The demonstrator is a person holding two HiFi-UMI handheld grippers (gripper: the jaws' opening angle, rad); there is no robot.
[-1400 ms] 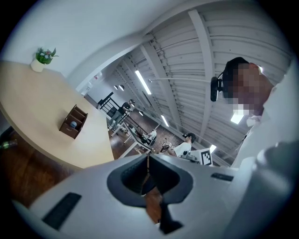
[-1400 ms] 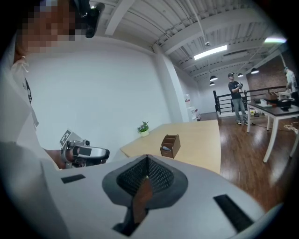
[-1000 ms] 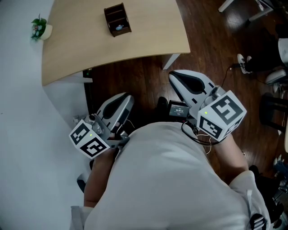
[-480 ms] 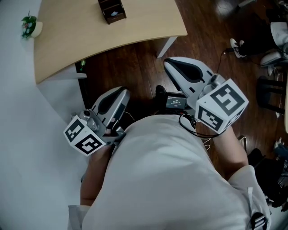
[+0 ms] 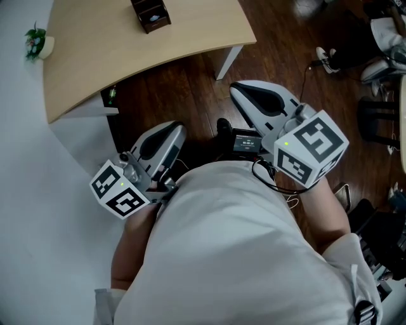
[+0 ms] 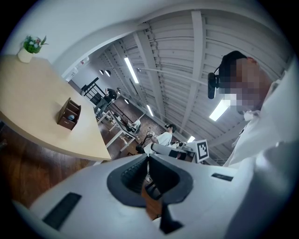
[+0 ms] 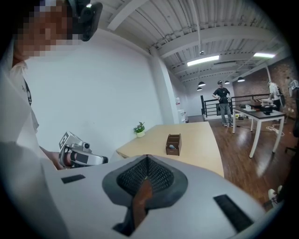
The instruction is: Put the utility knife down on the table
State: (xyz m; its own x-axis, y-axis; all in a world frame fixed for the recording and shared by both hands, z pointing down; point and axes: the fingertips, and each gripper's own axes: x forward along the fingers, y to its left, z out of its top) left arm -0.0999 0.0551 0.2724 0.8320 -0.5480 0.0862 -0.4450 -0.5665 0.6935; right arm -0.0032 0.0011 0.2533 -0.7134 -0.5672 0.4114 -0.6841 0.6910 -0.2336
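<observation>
Dark wood floor (image 5: 190,95) runs under a pale curved table (image 5: 114,57) beside a white wall (image 7: 107,93). A small potted plant (image 5: 35,41) and a brown box (image 5: 149,13) sit on it, well apart. Overhead, strip lights (image 7: 203,59) glow on the white beamed ceiling (image 6: 187,56).

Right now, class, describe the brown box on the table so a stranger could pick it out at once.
Start at the pale wooden table with the curved edge. Roughly mid-table stands the dark brown box, open-topped with dividers inside. Its only neighbour on the tabletop, a potted plant, is green in a white pot and sits at the table's edge.
</observation>
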